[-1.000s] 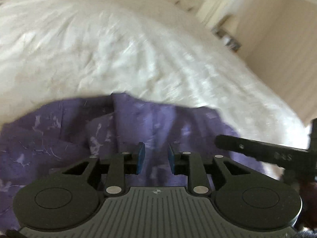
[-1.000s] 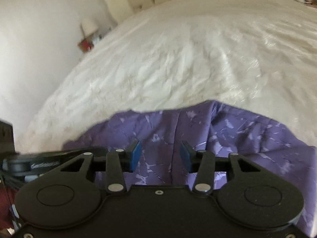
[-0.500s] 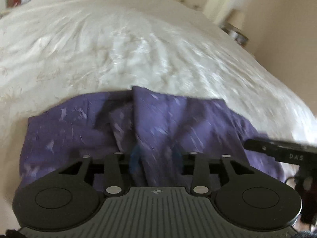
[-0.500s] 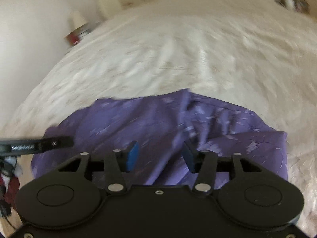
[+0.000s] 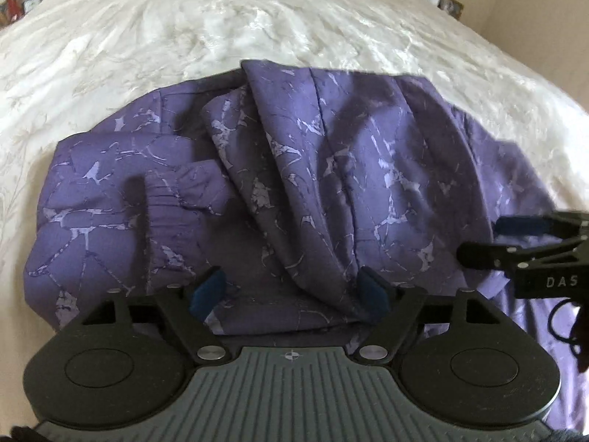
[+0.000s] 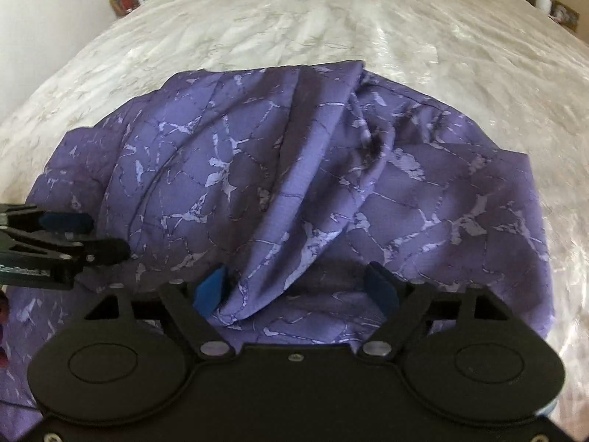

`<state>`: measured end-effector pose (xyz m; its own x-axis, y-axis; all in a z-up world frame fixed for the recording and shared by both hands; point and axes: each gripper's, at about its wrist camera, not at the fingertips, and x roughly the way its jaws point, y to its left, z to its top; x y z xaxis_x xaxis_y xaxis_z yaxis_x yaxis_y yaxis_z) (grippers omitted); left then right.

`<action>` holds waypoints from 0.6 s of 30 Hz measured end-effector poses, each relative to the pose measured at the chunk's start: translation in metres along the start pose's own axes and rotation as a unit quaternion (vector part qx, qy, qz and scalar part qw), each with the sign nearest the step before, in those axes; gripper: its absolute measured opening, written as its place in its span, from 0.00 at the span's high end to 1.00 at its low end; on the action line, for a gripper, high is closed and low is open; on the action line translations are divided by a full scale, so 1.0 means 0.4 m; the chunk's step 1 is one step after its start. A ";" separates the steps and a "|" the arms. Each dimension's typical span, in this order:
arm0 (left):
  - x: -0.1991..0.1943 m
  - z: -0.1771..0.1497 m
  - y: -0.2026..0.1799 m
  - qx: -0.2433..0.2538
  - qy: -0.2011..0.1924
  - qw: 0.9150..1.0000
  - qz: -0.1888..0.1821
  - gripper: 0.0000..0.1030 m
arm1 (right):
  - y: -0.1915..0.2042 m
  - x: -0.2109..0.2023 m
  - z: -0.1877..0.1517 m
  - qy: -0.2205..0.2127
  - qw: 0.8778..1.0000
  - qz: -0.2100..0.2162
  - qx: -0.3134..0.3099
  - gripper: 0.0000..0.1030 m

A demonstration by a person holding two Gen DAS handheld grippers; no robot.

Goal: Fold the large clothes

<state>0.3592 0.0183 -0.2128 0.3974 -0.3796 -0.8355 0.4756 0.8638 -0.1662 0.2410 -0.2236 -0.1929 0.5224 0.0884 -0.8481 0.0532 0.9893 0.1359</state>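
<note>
Left gripper (image 5: 289, 296): jaws were opening, blue pads spread wide. A fold of the garment (image 5: 294, 169) drooped between them, but the pads did not press on it. Right gripper (image 6: 296, 293): likewise opening, with a ridge of cloth lying against its left pad and nothing clamped.

The two tools stood side by side over the near edge of the garment, each showing at the margin of the other's view.

The garment, purple with a pale crackle print, lay bunched in a loose heap on the white bedspread (image 5: 257, 29), a cuffed sleeve (image 5: 176, 191) folded across its left part.

Judgement: a release appeared under way. To do it well, both jaws should clear the cloth fully before lifting, so no fold drags; the central ridge wants smoothing flat before any further fold.
</note>
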 end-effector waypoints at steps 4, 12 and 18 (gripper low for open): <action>-0.080 -0.022 0.030 -0.027 -0.019 0.999 -0.012 0.07 | -0.017 -0.067 -0.017 -0.009 0.999 0.000 0.037 0.09; -0.212 -0.155 0.112 -0.068 0.001 0.998 -0.014 0.06 | -0.052 -0.203 -0.164 0.013 0.993 -0.025 0.114 0.03; -0.262 -0.263 0.169 -0.075 0.035 0.996 -0.019 0.06 | -0.059 -0.289 -0.308 0.028 0.979 -0.053 0.194 0.03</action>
<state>0.2671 0.1513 -0.1915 0.3226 -0.3928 -0.8612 0.3637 0.8914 -0.2703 0.0746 -0.2428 -0.1611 0.4501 0.0048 -0.8930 0.4288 0.8760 0.2208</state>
